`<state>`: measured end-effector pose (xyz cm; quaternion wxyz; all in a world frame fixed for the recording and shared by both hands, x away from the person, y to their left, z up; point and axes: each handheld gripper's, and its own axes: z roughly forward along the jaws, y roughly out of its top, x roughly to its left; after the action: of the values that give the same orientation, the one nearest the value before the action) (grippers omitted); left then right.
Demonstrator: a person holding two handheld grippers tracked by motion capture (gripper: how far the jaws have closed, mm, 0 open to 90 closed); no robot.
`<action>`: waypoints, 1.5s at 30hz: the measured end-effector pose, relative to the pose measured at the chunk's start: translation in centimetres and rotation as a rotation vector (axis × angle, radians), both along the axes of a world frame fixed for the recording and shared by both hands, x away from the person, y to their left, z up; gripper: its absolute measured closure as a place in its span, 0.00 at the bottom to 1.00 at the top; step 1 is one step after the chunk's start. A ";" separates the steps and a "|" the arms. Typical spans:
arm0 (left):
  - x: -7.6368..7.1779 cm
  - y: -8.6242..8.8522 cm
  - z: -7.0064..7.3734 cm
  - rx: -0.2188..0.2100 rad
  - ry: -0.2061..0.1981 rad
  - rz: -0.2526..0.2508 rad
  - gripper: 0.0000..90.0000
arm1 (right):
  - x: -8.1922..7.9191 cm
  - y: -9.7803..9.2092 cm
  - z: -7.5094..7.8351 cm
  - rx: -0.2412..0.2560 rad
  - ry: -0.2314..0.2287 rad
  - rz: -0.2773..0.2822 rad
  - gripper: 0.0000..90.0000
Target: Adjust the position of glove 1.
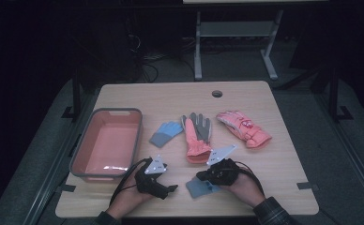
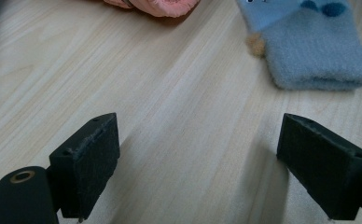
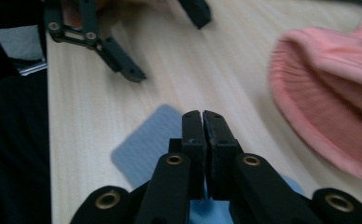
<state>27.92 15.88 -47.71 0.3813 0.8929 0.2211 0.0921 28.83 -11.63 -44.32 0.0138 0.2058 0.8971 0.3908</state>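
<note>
The right gripper [image 3: 202, 116] is resting over the blue mitten [image 1: 201, 186] at the near edge of the bench [image 1: 283, 159], its fingers [image 3: 191, 135] pressed together; blue fabric is showing beneath and between their bases, so they are judged to be pinching the mitten. The left gripper [image 2: 200, 158] is hovering just beside it with fingers [image 2: 88, 154] spread wide over bare wood, holding nothing. The matching blue mitten [image 1: 166, 132] is lying farther back, near the pink bin [image 1: 106, 143]; the orange glove [image 1: 197, 136] is lying between them and the pink glove [image 1: 243, 127] is sitting to the right.

Risks, as judged:
- The pinch is appearing to take only a thin fold near the cuff; the mitten may be slipping free on lifting
- The route to the bin is crossing the left gripper, so the dangling mitten may be snagging on its open fingers
- The orange glove's cuff is lying close by and may be getting dragged along
</note>
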 end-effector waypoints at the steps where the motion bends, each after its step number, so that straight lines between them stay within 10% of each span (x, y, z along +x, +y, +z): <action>1: 0.0 0.0 0.0 0.000 0.000 0.000 0.14 | 0.1 -0.3 0.1 0.009 0.006 -0.016 0.95; 17: 0.0 0.1 0.1 0.010 0.001 -0.003 0.14 | 1.7 -7.4 0.7 0.020 -0.067 -0.246 0.69; 27: 0.0 0.0 0.1 0.008 0.002 0.005 0.14 | 2.6 -12.5 -1.9 0.004 -0.060 -0.475 0.36; 33: 0.0 -0.5 0.1 0.007 0.001 0.044 0.15 | 3.0 -13.1 -2.8 -0.012 -0.066 -0.511 0.27; 45: 1.3 -1.4 2.6 -0.007 0.017 0.114 0.73 | 3.0 -12.6 -3.7 -0.058 -0.088 -0.510 0.17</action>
<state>29.25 14.48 -45.14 0.3768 0.8782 0.2750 0.1053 31.87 -24.21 -48.07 0.1567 0.4076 0.8255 0.3575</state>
